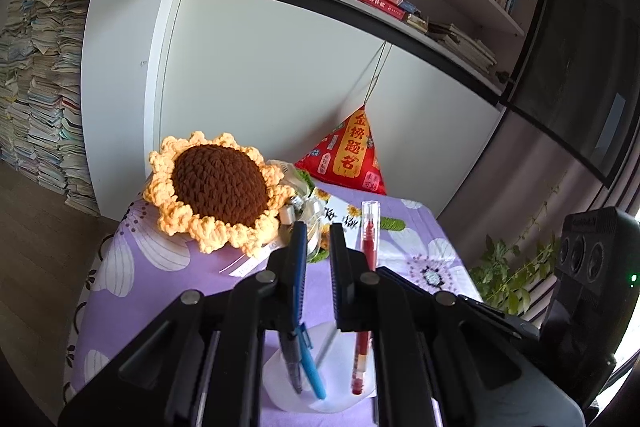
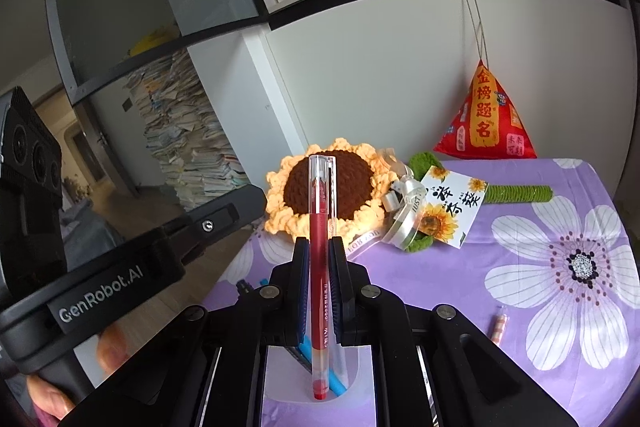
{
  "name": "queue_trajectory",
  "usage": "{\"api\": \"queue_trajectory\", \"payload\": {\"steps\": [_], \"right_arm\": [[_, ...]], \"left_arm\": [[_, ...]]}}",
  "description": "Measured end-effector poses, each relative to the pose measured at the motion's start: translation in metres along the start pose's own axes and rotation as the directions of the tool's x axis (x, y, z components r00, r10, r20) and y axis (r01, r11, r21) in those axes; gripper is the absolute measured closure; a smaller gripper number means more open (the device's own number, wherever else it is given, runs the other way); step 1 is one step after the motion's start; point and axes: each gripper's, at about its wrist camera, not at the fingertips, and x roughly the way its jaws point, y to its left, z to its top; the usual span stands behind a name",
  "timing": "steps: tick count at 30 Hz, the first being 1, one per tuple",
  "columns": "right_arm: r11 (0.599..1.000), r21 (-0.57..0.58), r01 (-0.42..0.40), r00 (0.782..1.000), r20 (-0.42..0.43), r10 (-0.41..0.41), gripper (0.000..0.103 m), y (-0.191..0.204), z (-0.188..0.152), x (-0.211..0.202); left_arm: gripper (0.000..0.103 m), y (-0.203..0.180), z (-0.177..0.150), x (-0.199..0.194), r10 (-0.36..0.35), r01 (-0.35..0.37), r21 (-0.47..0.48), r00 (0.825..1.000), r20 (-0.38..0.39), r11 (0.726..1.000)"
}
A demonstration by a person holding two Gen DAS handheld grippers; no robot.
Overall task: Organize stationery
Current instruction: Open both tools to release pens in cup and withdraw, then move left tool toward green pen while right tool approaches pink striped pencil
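Observation:
A red pen [image 2: 319, 195] with a clear cap stands upright, and my right gripper [image 2: 319, 242] is shut on its barrel. Its lower end reaches into a white pen holder [image 2: 280, 367] on the purple floral tablecloth [image 2: 520, 267]. In the left wrist view the same red pen [image 1: 368, 239] rises just right of my left gripper [image 1: 318, 227]. That gripper's jaws stand close together with nothing between them. Below it, a blue pen [image 1: 310, 367] and a dark pen [image 1: 290, 359] lean in the holder [image 1: 280, 379].
A crochet sunflower [image 2: 332, 187] with a ribbon and card [image 2: 452, 211] lies at the table's back, a red pouch [image 2: 484, 115] behind it. A small striped pink item [image 2: 498, 331] lies to the right. White cabinet, bookshelves and a stack of papers [image 2: 188, 147] stand behind.

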Motion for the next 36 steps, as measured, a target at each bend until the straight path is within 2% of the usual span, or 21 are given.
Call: {"api": "queue_trajectory", "payload": {"steps": [9,15,23,28,30,32,36], "right_arm": [[0.999,-0.017,0.032,0.999,-0.010,-0.032,0.093,-0.001,-0.013,-0.005],[0.998,-0.044,0.045,0.999,-0.022,-0.046,0.093,0.003,-0.019,-0.012],[0.995,-0.064,0.071,0.992,-0.102,-0.078,0.093,0.005,-0.033,-0.003],[0.996,-0.060,0.063,0.989,-0.126,-0.070,0.093,0.007,-0.037,-0.003],[0.995,-0.067,0.069,0.989,-0.130,-0.077,0.093,0.008,-0.038,-0.006],[0.996,-0.064,0.069,0.989,-0.129,-0.077,0.093,0.008,-0.038,-0.009],[0.995,-0.051,0.084,0.990,-0.111,-0.089,0.093,0.002,-0.036,-0.026]], "left_arm": [[0.094,0.004,-0.014,-0.004,0.097,-0.096,0.050,0.995,-0.018,0.994],[0.095,0.013,-0.023,-0.011,0.109,-0.108,0.029,0.994,-0.031,0.994],[0.094,0.015,-0.045,-0.019,0.135,-0.133,0.041,0.988,-0.068,0.990],[0.087,0.015,-0.053,-0.020,0.141,-0.137,0.041,0.985,-0.098,0.990],[0.077,0.013,-0.055,-0.022,0.137,-0.133,0.041,0.985,-0.101,0.990],[0.073,0.010,-0.056,-0.025,0.136,-0.132,0.048,0.986,-0.094,0.990],[0.072,0.000,-0.058,-0.033,0.133,-0.126,0.081,0.988,-0.082,0.989]]}}
